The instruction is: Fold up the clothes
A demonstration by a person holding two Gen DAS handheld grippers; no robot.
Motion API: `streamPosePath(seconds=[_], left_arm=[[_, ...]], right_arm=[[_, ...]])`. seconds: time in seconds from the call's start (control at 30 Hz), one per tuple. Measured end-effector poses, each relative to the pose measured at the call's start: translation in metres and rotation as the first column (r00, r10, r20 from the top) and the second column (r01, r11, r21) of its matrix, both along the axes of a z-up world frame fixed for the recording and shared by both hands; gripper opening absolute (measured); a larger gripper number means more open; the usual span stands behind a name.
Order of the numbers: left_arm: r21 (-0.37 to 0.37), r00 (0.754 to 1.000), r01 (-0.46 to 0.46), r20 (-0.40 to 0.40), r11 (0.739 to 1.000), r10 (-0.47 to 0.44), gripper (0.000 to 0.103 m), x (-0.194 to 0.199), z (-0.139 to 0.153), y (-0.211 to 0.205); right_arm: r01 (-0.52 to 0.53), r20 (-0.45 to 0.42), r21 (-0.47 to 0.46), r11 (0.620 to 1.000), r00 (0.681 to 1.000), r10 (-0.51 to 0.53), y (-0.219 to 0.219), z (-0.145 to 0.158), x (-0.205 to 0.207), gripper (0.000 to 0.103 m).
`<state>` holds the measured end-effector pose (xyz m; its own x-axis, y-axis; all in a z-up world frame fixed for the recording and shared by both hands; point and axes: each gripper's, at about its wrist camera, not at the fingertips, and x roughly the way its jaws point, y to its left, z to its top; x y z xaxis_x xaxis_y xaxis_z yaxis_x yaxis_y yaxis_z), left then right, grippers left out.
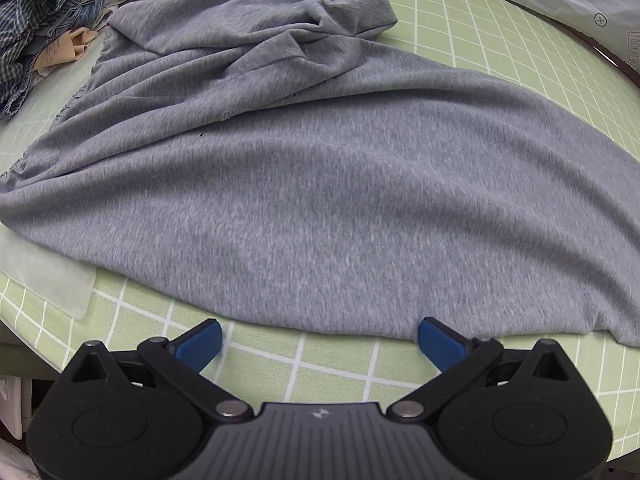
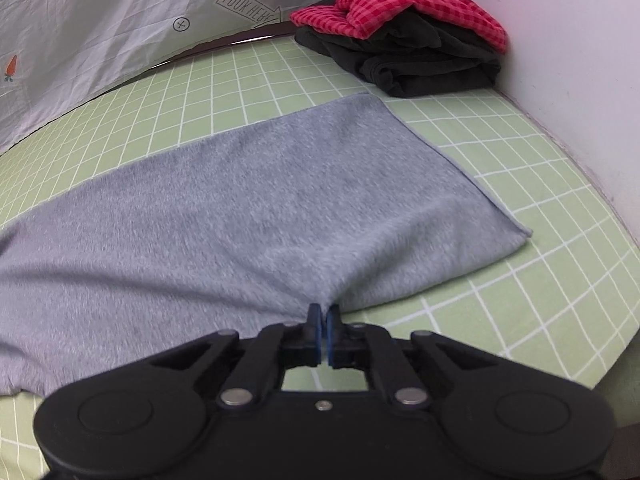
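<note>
A grey knit garment (image 1: pixel 320 184) lies spread on the green checked table cover (image 1: pixel 304 356), bunched and wrinkled at its far end. My left gripper (image 1: pixel 320 340) is open and empty, its blue pads just short of the garment's near edge. In the right wrist view the same grey garment (image 2: pixel 256 200) lies flat, with a straight hem on the right. My right gripper (image 2: pixel 323 314) is shut on the garment's near edge, and the cloth puckers at the pads.
A heap of blue checked and tan clothes (image 1: pixel 44 20) sits at the far left. A red checked garment (image 2: pixel 400 4) lies on a folded black one (image 2: pixel 404 60) at the far right corner by a white wall (image 2: pixel 580 80). A printed white sheet (image 2: pixel 100 32) hangs behind the table.
</note>
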<state>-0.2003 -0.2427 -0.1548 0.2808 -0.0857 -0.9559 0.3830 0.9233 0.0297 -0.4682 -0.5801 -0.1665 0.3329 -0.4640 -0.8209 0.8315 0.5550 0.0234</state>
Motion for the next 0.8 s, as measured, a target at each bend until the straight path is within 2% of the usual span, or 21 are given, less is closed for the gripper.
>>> streamPosePath(seconds=[0.2,0.23,0.27,0.33,0.4,0.47,0.53,0.6,0.8], left_arm=[[0.0,1.0,-0.019,-0.017,1.0,0.019,0.103,-0.005,0.002,0.017],[0.001,1.0,-0.015,-0.013,1.0,0.015,0.103,-0.004,0.004,0.021],[0.002,1.0,-0.012,-0.009,1.0,0.012,0.103,-0.004,0.006,0.025],[-0.03,1.0,-0.016,0.009,0.999,0.017,0.103,0.004,0.017,0.039],[-0.056,0.999,-0.032,0.032,0.998,0.034,0.103,0.018,0.03,0.055],[-0.057,0.997,-0.046,0.066,0.997,0.05,0.103,0.037,0.043,0.07],[-0.049,0.993,-0.057,0.105,0.997,0.062,0.103,0.058,0.053,0.085],[-0.048,0.988,-0.074,0.134,0.996,0.08,0.103,0.079,0.059,0.098],[-0.073,0.98,-0.105,0.16,0.992,0.116,0.103,0.144,0.064,0.136]], right_arm=[[0.048,-0.065,-0.002,0.999,0.997,-0.048,0.008,0.003,-0.002,0.006],[0.056,-0.074,-0.011,0.998,0.996,-0.057,0.009,0.006,0.002,0.017],[0.066,-0.083,-0.024,0.998,0.994,-0.068,0.01,0.009,0.006,0.035],[0.082,-0.092,-0.066,0.994,0.992,-0.088,0.015,0.02,0.017,0.055],[0.073,-0.096,-0.099,0.992,0.992,-0.082,0.022,0.03,0.033,0.059],[0.059,-0.098,-0.128,0.99,0.993,-0.072,0.031,0.037,0.05,0.07],[0.039,-0.091,-0.14,0.989,0.994,-0.052,0.043,0.041,0.073,0.074],[0.013,-0.084,-0.138,0.99,0.996,-0.025,0.055,0.042,0.101,0.074],[-0.079,-0.061,-0.115,0.99,0.996,0.072,0.096,0.044,0.197,0.076]])
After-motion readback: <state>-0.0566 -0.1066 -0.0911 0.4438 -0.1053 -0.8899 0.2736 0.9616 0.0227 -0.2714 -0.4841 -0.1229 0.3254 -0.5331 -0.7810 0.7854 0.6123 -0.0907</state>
